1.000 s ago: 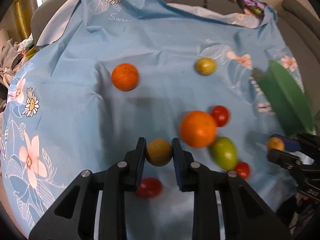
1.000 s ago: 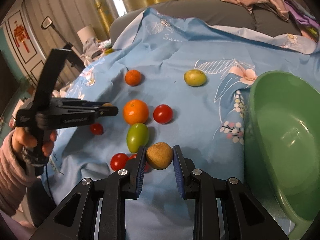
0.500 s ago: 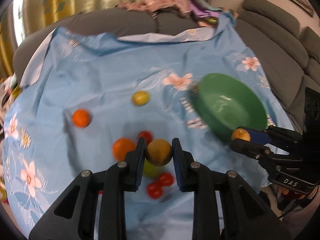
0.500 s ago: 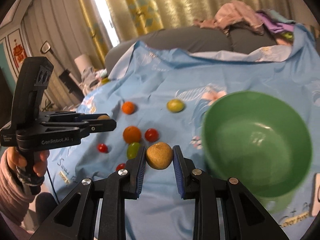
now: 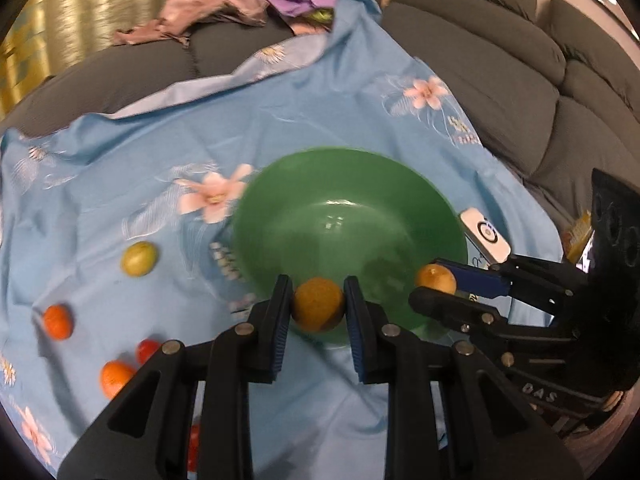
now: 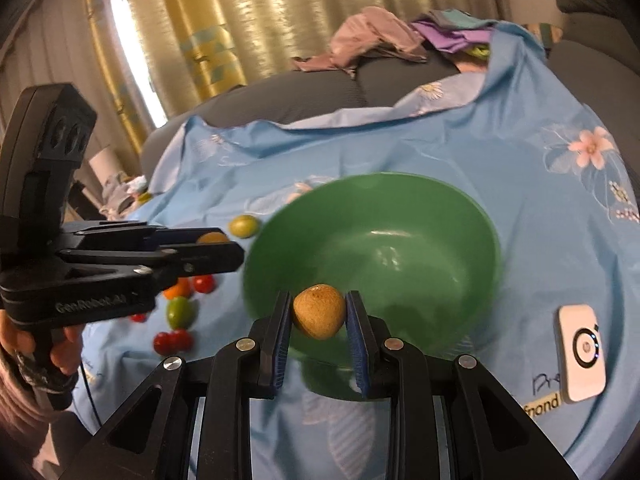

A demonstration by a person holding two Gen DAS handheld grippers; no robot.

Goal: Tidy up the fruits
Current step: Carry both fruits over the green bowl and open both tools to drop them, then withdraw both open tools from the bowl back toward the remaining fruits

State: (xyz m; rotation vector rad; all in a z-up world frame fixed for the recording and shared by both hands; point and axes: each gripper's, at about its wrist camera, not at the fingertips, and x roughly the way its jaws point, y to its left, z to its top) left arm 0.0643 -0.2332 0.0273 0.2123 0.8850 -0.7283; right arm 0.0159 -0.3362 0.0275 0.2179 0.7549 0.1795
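Blue cloth (image 5: 328,112) over the sofa carries my green bowl (image 5: 400,184). Left gripper (image 5: 318,306) and right gripper (image 6: 318,316) each pinch a brown fruit (image 5: 318,308) at its near rim. Next I'd reach farther over, then release.

One green bowl (image 6: 400,200), two brown fruits (image 5: 318,304) (image 6: 319,316), two tongs (image 5: 318,332) (image 6: 318,336).

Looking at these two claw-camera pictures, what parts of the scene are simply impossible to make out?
- Left wrist view: the red fruit at the bottom edge is mostly hidden behind the left claw.
- Right wrist view: the orange fruit is half covered by the left claw's finger.
- Both views: the near rim of the green bowl sits behind the held brown fruit.
- Right wrist view: the cloth's printed words are cut off by the right claw.
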